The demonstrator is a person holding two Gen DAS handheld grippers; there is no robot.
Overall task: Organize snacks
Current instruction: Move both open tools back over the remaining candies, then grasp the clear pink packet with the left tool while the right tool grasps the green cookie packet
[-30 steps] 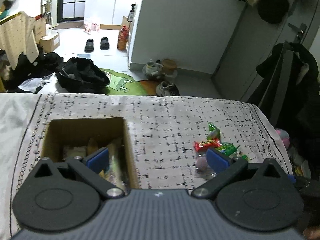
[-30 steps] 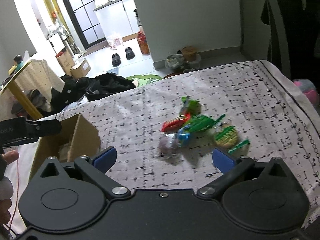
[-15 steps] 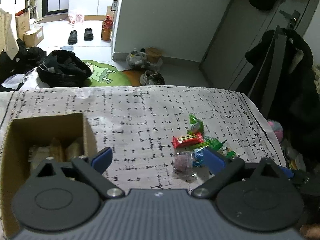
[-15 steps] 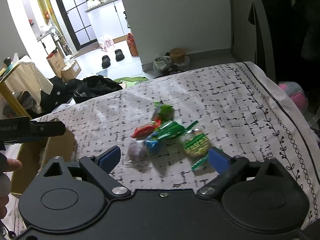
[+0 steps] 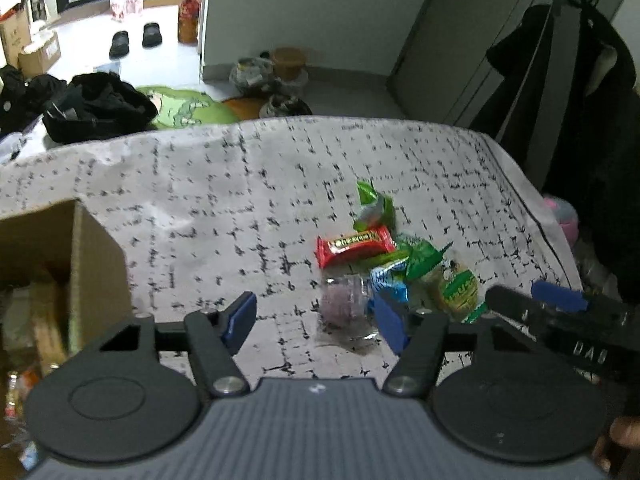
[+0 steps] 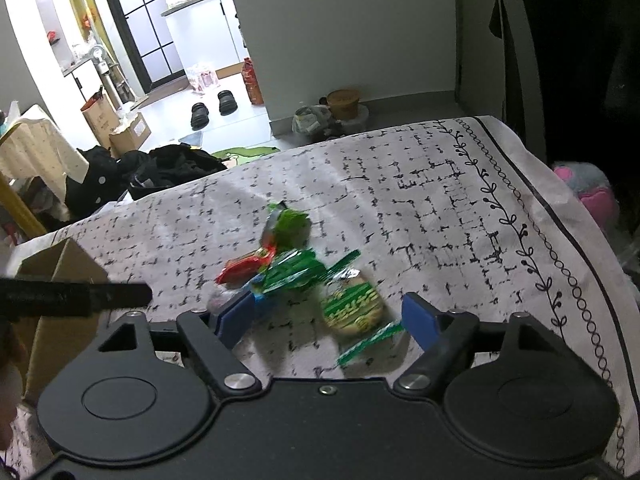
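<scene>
R gripper (image 6: 334,320) closer, jaws straddle snacks (image 6: 352,308)

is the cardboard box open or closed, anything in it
Open: the cardboard box shows no lid, and blurred packets sit inside. How full it is cannot be told.

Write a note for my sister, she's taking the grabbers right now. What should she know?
Left gripper: open, empty, by the purple candy.
Right gripper: open, empty, around the round green-wrapped snack.
Snack pile on the tablecloth: red bar, green packets, blue candy.
Cardboard box at left already holds some snacks.
Left to do: move the pile into the box.
</scene>
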